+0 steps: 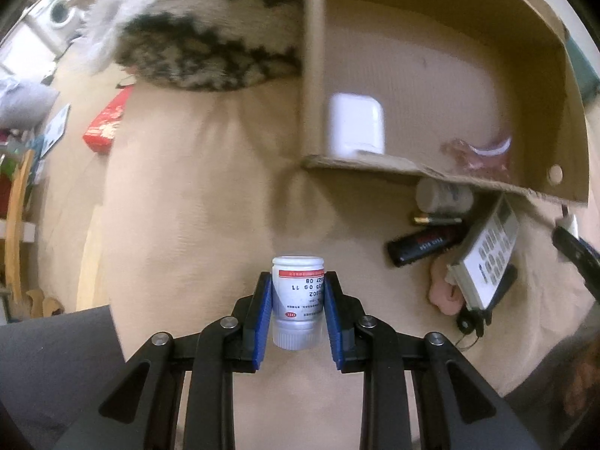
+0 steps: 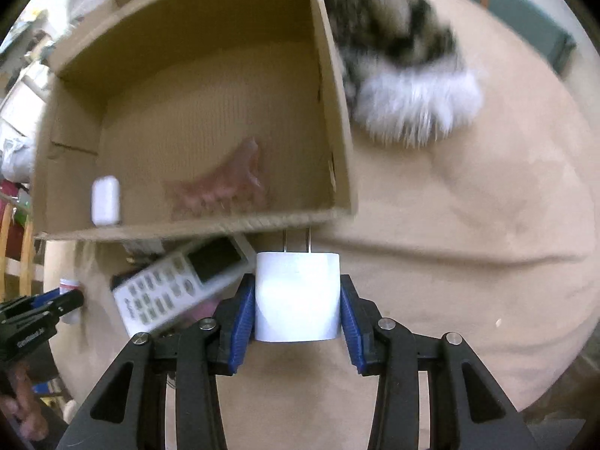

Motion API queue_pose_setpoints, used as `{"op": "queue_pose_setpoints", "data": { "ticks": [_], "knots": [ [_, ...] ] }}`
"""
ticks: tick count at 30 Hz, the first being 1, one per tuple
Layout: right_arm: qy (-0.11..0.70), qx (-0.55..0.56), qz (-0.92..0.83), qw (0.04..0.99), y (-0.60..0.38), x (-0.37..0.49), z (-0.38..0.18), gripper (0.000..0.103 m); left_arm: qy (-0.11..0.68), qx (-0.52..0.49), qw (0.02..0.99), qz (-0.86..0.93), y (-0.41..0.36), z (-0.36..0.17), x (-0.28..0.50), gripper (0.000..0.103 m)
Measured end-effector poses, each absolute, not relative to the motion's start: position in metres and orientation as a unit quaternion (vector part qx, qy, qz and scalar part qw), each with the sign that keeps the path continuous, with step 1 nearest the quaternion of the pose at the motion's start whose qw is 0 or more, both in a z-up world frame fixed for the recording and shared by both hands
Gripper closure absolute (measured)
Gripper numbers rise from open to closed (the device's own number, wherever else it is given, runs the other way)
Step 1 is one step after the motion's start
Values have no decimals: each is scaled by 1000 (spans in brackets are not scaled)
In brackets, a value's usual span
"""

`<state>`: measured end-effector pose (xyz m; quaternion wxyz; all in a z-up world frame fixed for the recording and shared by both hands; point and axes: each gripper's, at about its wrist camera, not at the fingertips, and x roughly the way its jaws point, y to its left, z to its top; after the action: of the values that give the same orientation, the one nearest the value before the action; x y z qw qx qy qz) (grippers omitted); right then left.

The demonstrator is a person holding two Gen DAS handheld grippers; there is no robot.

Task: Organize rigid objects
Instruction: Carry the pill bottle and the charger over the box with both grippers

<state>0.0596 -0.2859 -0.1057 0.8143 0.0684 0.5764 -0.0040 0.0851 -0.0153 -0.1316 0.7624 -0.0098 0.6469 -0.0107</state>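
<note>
Gripping between blue jaws — left gripper [image 1: 298, 300] a white pill bottle [image 1: 298, 302], right gripper [image 2: 297, 298] a white charger plug [image 2: 297, 296].

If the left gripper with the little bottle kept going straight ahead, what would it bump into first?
Probably just the tan cushion. The left gripper, shut on the white bottle, points down at bare fabric; the cardboard box sits off to one side.

Beige fabric surface [image 1: 195, 202] with soft folds. White washing machine [image 1: 60, 13] at far left; curved wooden furniture frame [image 1: 15, 225] beside it.
</note>
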Motion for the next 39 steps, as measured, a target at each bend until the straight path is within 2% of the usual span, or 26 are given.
{"op": "queue_pose_setpoints", "data": {
  "ticks": [11,19,26,39],
  "knots": [
    [501,108,17,858,-296,48,-61,60,573,-38,818,31,13,-80,81,79],
    [400,149,39,904,-302,37,-18,60,523,-56,850,15,-7,-35,88,79],
    [393,152,56,905,-301,68,-2,60,510,-40,859,3,-25,-14,113,79],
    [402,120,109,901,-277,129,-4,60,516,-10,856,-31,-66,-24,170,79]
  ]
}}
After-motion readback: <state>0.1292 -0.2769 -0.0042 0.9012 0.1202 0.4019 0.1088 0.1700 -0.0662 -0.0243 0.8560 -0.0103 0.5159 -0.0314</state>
